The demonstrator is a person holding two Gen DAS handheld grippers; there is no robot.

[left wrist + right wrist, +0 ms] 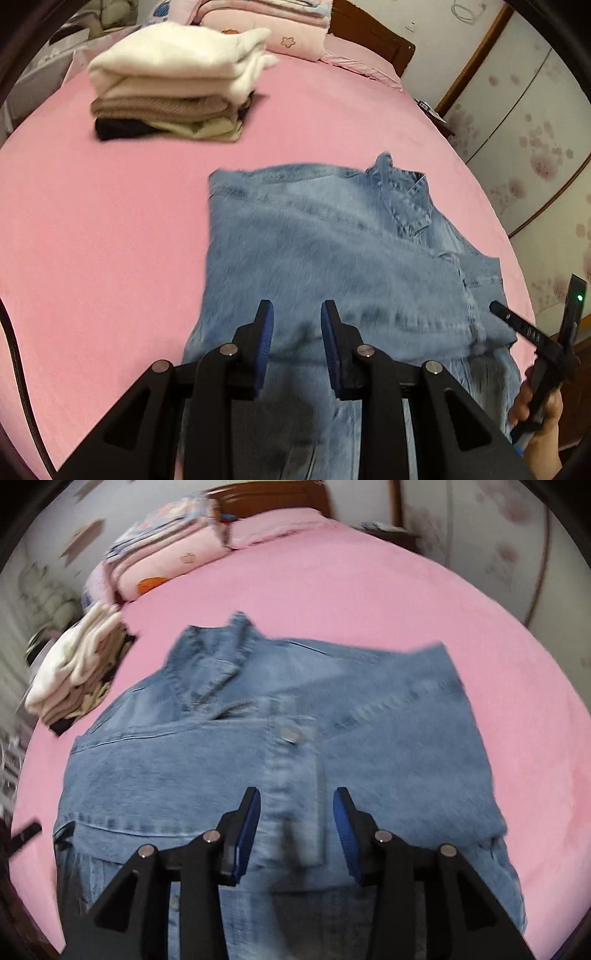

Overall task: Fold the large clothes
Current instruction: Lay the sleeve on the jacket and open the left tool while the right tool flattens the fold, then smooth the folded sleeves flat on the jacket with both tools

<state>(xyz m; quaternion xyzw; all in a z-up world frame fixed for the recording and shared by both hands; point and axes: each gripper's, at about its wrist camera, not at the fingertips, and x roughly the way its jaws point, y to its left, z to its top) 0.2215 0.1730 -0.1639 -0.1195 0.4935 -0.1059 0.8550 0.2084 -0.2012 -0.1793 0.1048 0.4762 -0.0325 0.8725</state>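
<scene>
denim jacket partly folded on pink bed, both grippers above it with nothing held

left wrist view: the left gripper (297,314) hangs over the lower part of the denim jacket (332,258), pointing steeply down. its jaws stand a little apart, blue pads facing each other, with no cloth caught between them. the jacket lies flat on the pink bedsheet (110,240), its left side folded in to a straight edge, collar (402,195) toward the headboard. a stack of folded clothes (173,88) sits well apart on the far left of the bed, white on top, tan, pale and dark items beneath. pink pillows (288,33) lie by the headboard. at the right edge a person's hand (535,410) holds the right gripper (496,308) beside the jacket's right side; its opening cannot be judged from here.

right wrist view: the picture is motion-blurred. the right gripper (295,805) is over the jacket's (184,760) button placket (291,753), jaws moderately apart, nothing gripped. a snap button (290,734) shows just beyond the fingertips. the sleeve side at right is folded across the body. the stack of folded clothes (74,672) lies near the jacket's collar at left.
</scene>
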